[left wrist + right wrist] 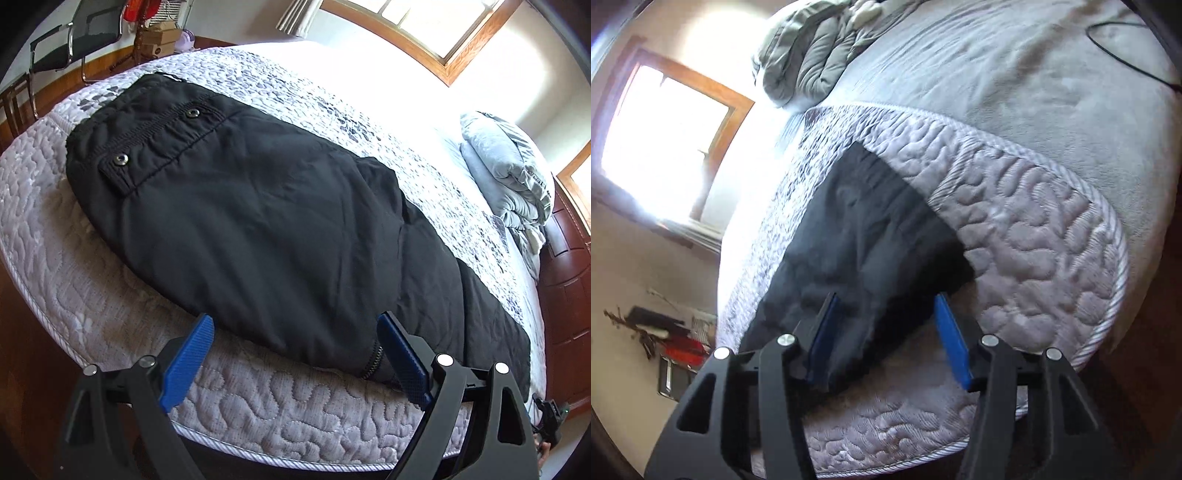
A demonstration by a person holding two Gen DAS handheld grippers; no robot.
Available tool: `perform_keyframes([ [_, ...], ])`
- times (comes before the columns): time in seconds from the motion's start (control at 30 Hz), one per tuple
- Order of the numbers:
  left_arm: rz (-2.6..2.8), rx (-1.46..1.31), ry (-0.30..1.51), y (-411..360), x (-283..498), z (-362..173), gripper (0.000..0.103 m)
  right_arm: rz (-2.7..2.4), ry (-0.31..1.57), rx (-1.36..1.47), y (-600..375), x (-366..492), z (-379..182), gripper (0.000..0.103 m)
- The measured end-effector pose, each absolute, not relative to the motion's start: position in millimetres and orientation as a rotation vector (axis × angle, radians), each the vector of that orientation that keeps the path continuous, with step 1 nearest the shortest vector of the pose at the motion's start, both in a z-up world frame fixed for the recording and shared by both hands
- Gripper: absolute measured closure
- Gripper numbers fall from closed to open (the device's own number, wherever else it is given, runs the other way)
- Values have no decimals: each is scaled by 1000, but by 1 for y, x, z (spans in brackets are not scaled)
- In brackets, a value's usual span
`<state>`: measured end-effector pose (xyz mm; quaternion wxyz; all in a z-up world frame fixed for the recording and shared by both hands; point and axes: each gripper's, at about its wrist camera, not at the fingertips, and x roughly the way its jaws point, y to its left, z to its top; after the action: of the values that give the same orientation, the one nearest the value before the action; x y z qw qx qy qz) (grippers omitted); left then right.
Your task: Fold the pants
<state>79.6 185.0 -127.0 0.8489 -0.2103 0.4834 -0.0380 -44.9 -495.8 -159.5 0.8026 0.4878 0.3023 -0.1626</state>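
Black, padded pants lie flat on the quilted mattress of the bed, along its near edge. The waistband, with two snaps, sits far left in the left wrist view; the legs run off to the right, so the long axis follows the mattress edge. They look already doubled leg on leg. The left hand-held gripper hovers open at the near hem, its blue pads either side of the cloth edge beside a zipper, gripping nothing. The right hand-held gripper is also open, over the leg end, one pad touching or just above the fabric. Each gripper is near its own end, so the next fold probably brings legs toward waistband. A grey duvet is bunched at the far right.
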Motion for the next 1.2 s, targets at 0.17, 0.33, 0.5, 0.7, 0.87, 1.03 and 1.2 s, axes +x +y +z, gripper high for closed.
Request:
perform_keyframes([
  [0.17, -100, -458, 1029, 174, 79, -130, 12, -302, 612, 1138, -508, -50, -177, 41],
  [0.33, -94, -466, 1029, 171, 77, -129, 11, -250, 601, 1205, -514, -39, -190, 37],
  [0.5, -70, -489, 1045, 178, 76, -134, 9, -285, 584, 1216, -518, -30, -194, 57],
  [0.7, -19, -520, 1081, 191, 77, -146, 9, -269, 555, 1171, -519, -21, -186, 89],
  [0.87, 6, -561, 1089, 205, 73, -154, 9, -306, 538, 991, -498, -11, -141, 90],
  [1.03, 15, -581, 1086, 215, 72, -156, 9, -257, 491, 778, -458, 11, -74, 91],
  [1.2, 11, -587, 1077, 223, 67, -154, 9, -172, 488, 458, -373, 53, -9, 91],
])
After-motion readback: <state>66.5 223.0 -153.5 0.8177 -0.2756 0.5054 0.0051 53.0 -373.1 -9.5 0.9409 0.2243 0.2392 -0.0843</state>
